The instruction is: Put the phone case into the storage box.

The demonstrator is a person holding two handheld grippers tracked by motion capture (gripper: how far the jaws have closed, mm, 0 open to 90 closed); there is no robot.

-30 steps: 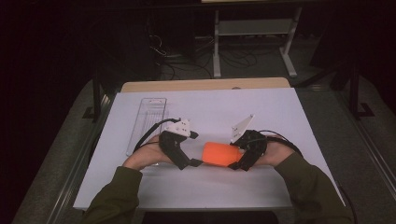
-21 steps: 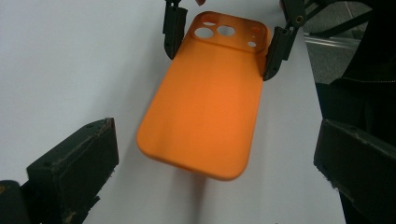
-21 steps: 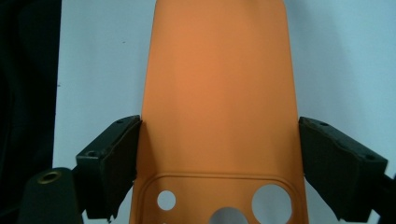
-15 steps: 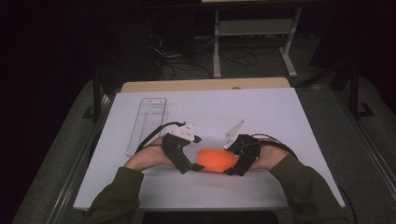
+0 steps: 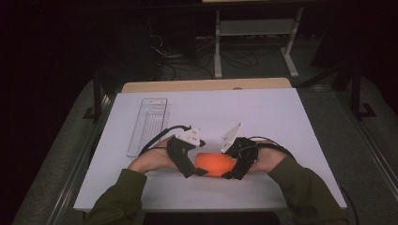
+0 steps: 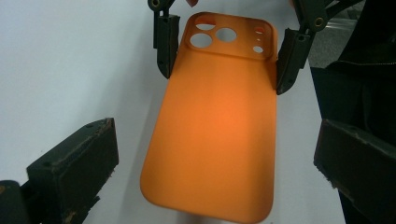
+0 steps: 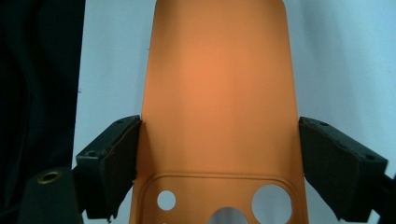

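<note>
1. Here, an orange phone case (image 5: pixel 213 164) sits low over the white desk (image 5: pixel 281 122), near the front edge, between the person's two hands.
2. The right tongs (image 5: pixel 233 171) grip the case at its camera-hole end; in the right gripper view the two black jaws press against the case's long side edges, one on each side, clamped on it.
3. In that same view the case (image 7: pixel 219 93) stretches away from the jaws, with its round camera holes close to the bottom of the picture.
4. The left tongs (image 5: pixel 198 171) meet the case at its other, plain end in the high view.
5. In the left gripper view the left jaws stand wide apart, well clear of both side edges of the case (image 6: pixel 219 126), so they are open and not pressing on it.
6. The same view shows the right tongs (image 6: pixel 224 60) farther off, their jaws closed on the sides of the case just beside the camera holes.
7. The case appears tilted and lifted a little off the desk, though whether its plain end touches the surface is hard to tell.
8. A clear plastic tray (image 5: pixel 148 125) lies on the left part of the desk, well apart from the hands.
9. The person's green sleeves (image 5: pixel 117 197) come in from the bottom of the high view.
</note>
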